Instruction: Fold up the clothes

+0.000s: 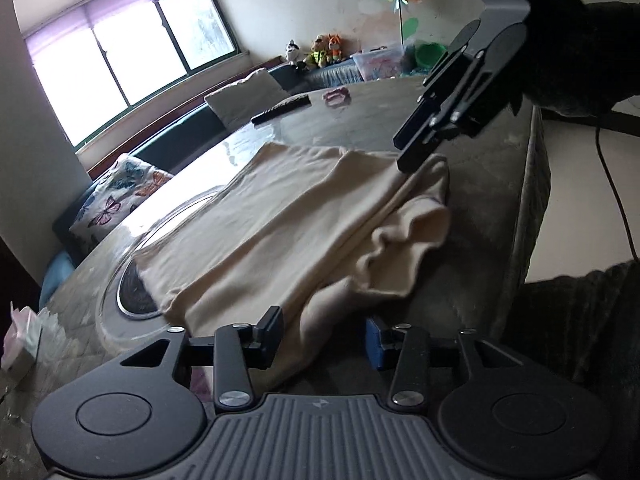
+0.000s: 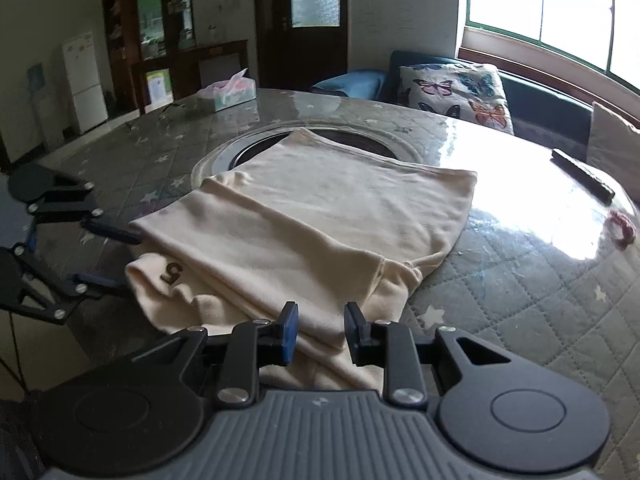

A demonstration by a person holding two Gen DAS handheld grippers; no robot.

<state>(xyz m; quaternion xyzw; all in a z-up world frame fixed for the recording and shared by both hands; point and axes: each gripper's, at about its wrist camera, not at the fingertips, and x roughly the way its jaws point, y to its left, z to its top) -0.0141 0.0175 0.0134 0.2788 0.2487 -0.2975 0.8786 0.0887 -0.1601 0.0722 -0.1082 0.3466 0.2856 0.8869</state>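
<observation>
Right gripper (image 2: 318, 332): sitting nearest the lens, jaws standing partly apart over the near hem, pads not pressing; judged to be letting go.
Left gripper (image 1: 322, 340): jaws likewise partly apart at the other near corner, cloth lying between them, not pinched.
Table (image 2: 520, 300): quilted cover under a glossy sheet, serving as the folding surface.
Shirt (image 2: 320, 216): cream, lying folded in layers across the table centre, overlapping the round inset (image 2: 224, 152); a "5" is showing at one corner.
Hidden: window glare is washing out the far table; the shirt's underside folds are not showing.
</observation>
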